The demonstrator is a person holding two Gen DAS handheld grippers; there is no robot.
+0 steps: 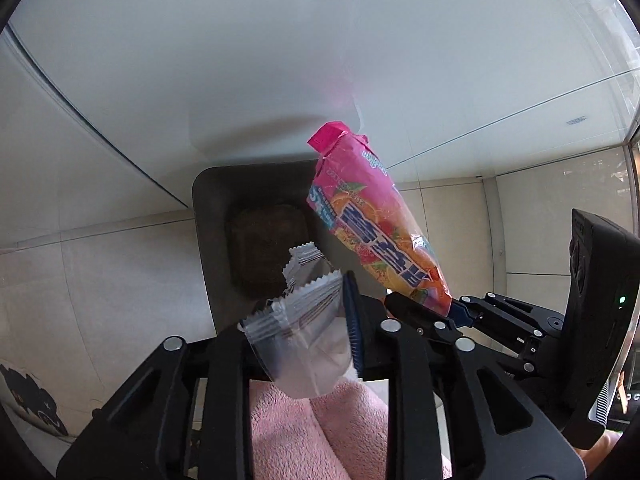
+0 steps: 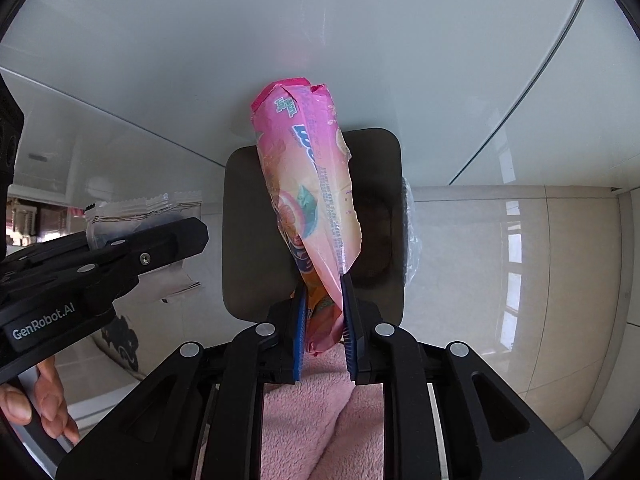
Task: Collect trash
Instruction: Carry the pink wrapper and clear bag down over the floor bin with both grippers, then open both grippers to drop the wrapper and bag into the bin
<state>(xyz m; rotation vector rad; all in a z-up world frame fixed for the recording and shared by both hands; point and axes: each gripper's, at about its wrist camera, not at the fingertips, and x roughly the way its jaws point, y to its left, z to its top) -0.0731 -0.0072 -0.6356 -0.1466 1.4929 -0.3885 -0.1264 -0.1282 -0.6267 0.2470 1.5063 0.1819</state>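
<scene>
Pink fleecy fabric [image 2: 320, 412] is seen closest to the lens in both wrist views, filling the gap between the black finger frames at six o'clock. Just beyond it, in the right wrist view, the right gripper [image 2: 323, 320] is shown with its blue-padded fingers [image 2: 299, 336] set narrowly apart, and the lower end of a long pink plastic snack wrapper with fruit printing [image 2: 308, 184] is lodged between them; whether the pads still press on it cannot be told with certainty, though the wrapper is kept upright — its torn top is tilted toward twelve o'clock. Behind the wrapper, a dark square-mouthed waste bin with rounded corners [image 2: 248, 208] is seen from above, standing on pale glossy floor tiles [image 2: 500, 260] against a white wall [image 2: 280, 20].

In the left wrist view, the left gripper [image 1: 320, 320] is seen with a silvery crinkle-edged foil wrapper [image 1: 300, 312] lying against its one visible blue pad [image 1: 354, 320]; the opposite pad is hidden by the foil, so the grip cannot be judged. This foil is placed over the bin's near rim, at about seven o'clock from the bin's dark floor. At nine o'clock in the right wrist view, the left device is seen from the side, and bare fingers of a person's hand [image 2: 48, 404] are wrapped round its handle at eight o'clock.
</scene>
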